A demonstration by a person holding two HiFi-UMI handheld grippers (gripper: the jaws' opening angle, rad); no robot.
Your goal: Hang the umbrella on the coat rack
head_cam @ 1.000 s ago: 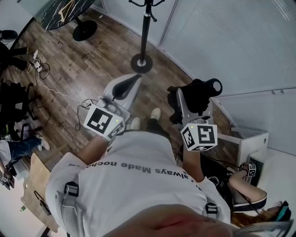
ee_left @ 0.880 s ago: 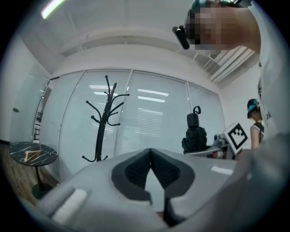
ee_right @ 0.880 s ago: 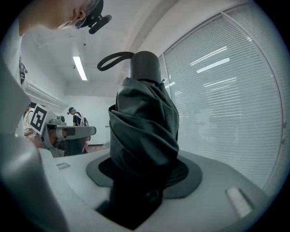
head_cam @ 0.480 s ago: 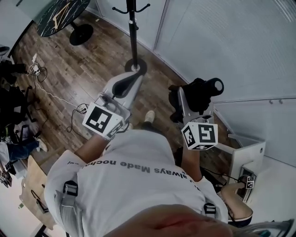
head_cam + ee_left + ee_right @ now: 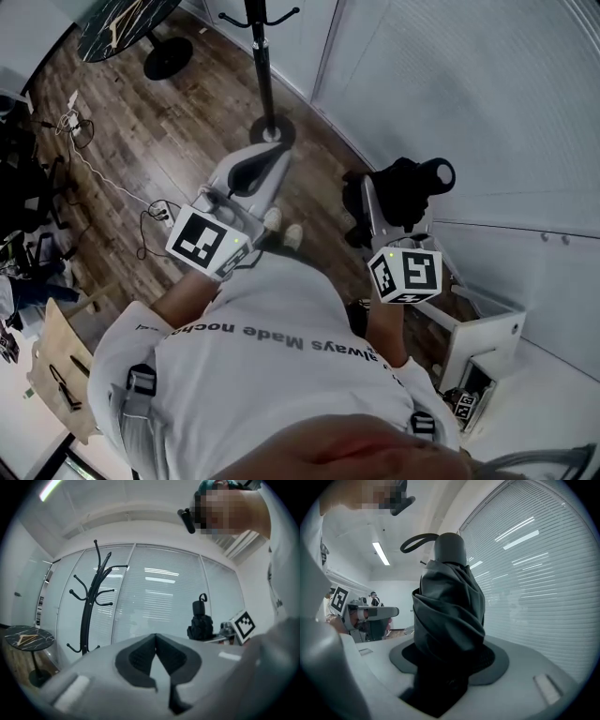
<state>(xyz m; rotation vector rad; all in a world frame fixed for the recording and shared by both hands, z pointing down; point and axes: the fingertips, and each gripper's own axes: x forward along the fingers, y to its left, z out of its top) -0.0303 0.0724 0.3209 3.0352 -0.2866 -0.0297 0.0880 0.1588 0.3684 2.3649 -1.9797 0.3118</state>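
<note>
A folded black umbrella (image 5: 405, 187) with a wrist loop at its top stands upright between the jaws of my right gripper (image 5: 394, 202), which is shut on it. In the right gripper view the umbrella (image 5: 449, 616) fills the middle, rising out of the right gripper (image 5: 445, 667). My left gripper (image 5: 267, 161) is shut and holds nothing. It points level toward the black coat rack (image 5: 262, 66). The left gripper view shows the left gripper (image 5: 156, 637) with its jaws together, the coat rack (image 5: 91, 606) ahead at the left and the umbrella (image 5: 201, 620) at the right.
White blinds (image 5: 469, 94) run along the wall behind the rack. A round dark marble table (image 5: 122, 19) stands to the rack's left. Cables (image 5: 94, 178) trail over the wooden floor at the left. A white cabinet (image 5: 487, 337) stands at the lower right.
The person has walked toward the coat rack, which now stands closer ahead of the left gripper. Both grippers have travelled forward with the body. Neither pair of jaws has changed.
</note>
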